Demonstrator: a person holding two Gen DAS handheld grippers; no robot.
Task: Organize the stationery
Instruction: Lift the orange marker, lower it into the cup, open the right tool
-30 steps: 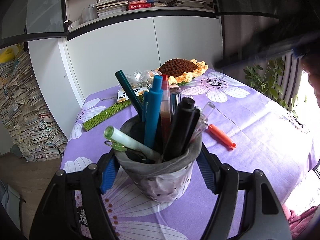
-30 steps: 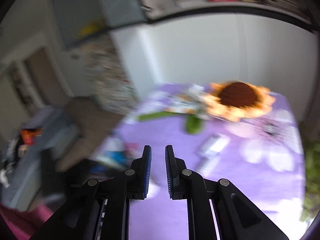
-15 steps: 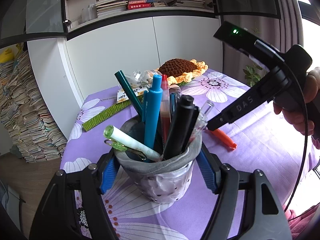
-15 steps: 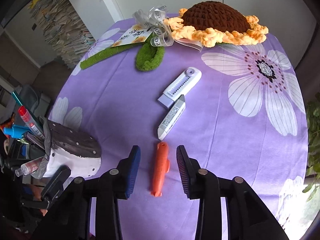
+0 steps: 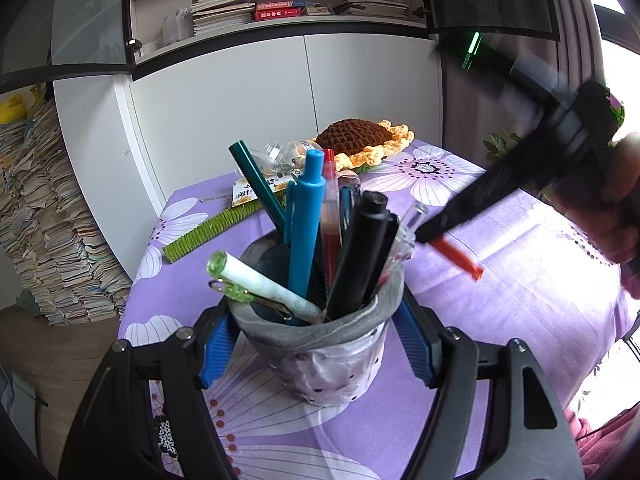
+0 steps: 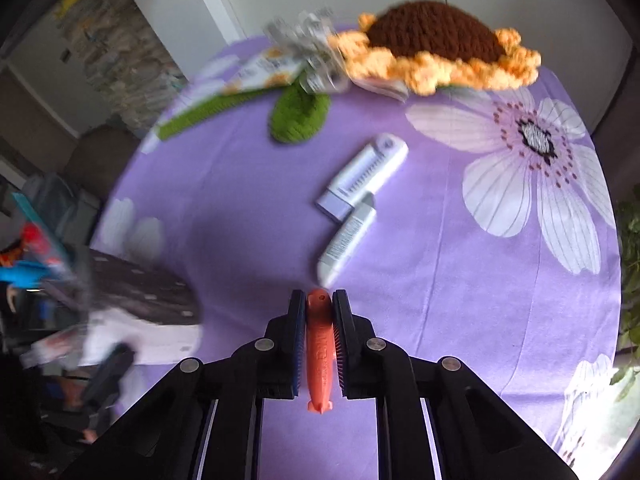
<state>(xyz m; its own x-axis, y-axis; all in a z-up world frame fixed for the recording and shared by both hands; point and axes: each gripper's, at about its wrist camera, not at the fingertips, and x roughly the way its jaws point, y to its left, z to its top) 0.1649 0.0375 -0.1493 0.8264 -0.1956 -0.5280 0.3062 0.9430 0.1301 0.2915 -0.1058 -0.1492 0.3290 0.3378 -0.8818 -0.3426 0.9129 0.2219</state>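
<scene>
Worktop (image 6: 440, 280): your purple flowered cloth covers it; the pen holder is the landmark here.
Crochet sunflower (image 6: 436, 40): far behind the pen holder, at the worktop's back edge.
Pen holder (image 5: 320, 344): your left gripper (image 5: 316, 344) is clenched on its sides; it stands upright, full of pens.
White correction tapes (image 6: 352, 208): two, touching end to end, between pen holder and sunflower.
Orange pen (image 6: 320, 344): just right of the pen holder; your right gripper (image 6: 319, 340) has just closed, pads grasping it on both sides.
</scene>
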